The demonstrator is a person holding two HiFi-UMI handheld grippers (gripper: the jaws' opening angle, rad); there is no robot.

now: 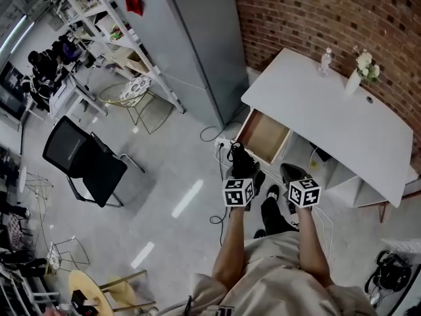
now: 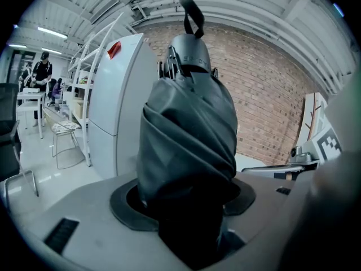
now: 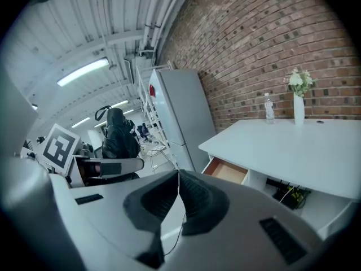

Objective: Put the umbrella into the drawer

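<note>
- Desk (image 1: 329,117), white, stands against the brick wall (image 1: 316,12), with a bottle (image 1: 325,61) and a vase of flowers (image 1: 356,76) near its back edge.
- Drawer (image 1: 266,137), under the desk's end nearest the grey cabinet (image 1: 191,38), is pulled open. Its wooden bottom looks bare in the head view, and it lies just ahead of both tongs.
- Umbrella (image 2: 189,123), folded into a short dark bundle, stands upright in the left gripper (image 2: 186,202), whose jaws are clamped on its lower part. It is in the air near the drawer front, not yet inside.
- Handling, as I judge it: light, with slack, rather slick cloth wound over a stiff core of ribs and shaft. A hold round the thick middle, squeezing through to the ribs, should be firmer than one on loose folds. The strap loop (image 2: 193,16) at the top could catch on the drawer's rim.
- Right gripper (image 3: 176,188) holds nothing, its jaws pressed together, and hangs beside the left one.
- Writing: raised letters on the umbrella's grey cap (image 2: 189,55) are too blurred to read. The red label (image 2: 114,49) on the cabinet shows no legible print. The cube (image 1: 238,192) on each gripper carries only square black-and-white patterns.
</note>
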